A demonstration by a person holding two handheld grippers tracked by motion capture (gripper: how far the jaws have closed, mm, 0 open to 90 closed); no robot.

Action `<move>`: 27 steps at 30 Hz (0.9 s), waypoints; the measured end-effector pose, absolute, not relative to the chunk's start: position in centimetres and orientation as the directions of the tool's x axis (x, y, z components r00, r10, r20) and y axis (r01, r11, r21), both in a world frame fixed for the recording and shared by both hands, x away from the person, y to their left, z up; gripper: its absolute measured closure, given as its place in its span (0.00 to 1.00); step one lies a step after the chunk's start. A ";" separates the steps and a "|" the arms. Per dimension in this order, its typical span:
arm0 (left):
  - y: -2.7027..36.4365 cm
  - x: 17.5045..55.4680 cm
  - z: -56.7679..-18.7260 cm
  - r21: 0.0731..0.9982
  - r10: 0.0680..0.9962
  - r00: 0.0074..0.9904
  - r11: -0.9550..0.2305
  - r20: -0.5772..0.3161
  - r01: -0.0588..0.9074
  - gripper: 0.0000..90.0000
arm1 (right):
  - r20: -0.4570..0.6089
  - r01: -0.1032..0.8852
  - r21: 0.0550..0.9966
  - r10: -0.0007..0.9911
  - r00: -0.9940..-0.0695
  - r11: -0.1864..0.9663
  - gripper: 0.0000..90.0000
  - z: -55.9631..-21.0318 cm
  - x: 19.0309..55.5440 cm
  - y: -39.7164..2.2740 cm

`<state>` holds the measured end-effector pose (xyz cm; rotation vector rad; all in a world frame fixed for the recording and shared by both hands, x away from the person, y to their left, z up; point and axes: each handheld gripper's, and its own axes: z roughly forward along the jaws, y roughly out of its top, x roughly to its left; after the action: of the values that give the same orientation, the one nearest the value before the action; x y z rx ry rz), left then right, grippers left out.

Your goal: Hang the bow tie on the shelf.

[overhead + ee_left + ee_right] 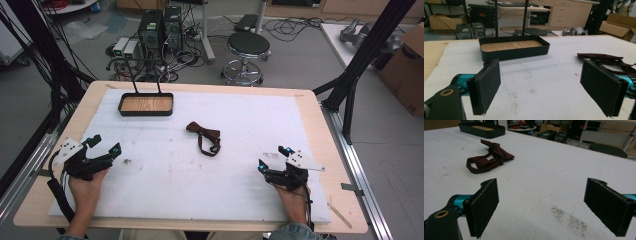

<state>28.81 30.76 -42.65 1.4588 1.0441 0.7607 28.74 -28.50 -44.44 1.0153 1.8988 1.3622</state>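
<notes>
A dark red bow tie (204,137) with its strap looped lies near the middle of the white mat (225,190). It appears at the far left of the right gripper view (489,158) and at the right edge of the left gripper view (609,61). A black tray with a wooden bottom (146,104) stands at the back left, straight ahead in the left gripper view (514,47). My left gripper (104,146) rests at the mat's left side, jaws wide open and empty (544,86). My right gripper (272,156) sits at the front right, open and empty (544,207).
The mat covers a wooden table (40,200). A round stool (247,47), computer boxes (160,27) and cables stand on the floor behind the table. A cardboard box (407,65) is at the far right. Dark specks (569,218) mark the mat near the right gripper.
</notes>
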 end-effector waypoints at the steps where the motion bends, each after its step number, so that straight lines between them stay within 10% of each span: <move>1: 30.8 28.7 -42.6 0.983 0.912 0.399 0.023 -0.096 0.183 0.19 | -0.027 0.244 0.951 0.841 -0.541 0.188 0.13 -44.4 28.8 -28.6; 27: 30.2 28.7 -42.7 0.984 0.907 0.415 -0.002 -0.074 0.180 0.19 | -0.034 0.232 0.955 0.845 -0.534 0.185 0.13 -44.3 28.6 -28.6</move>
<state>28.68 30.21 -42.73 1.4825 1.0190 0.7668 28.60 -28.56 -44.27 1.0078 1.8851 1.3643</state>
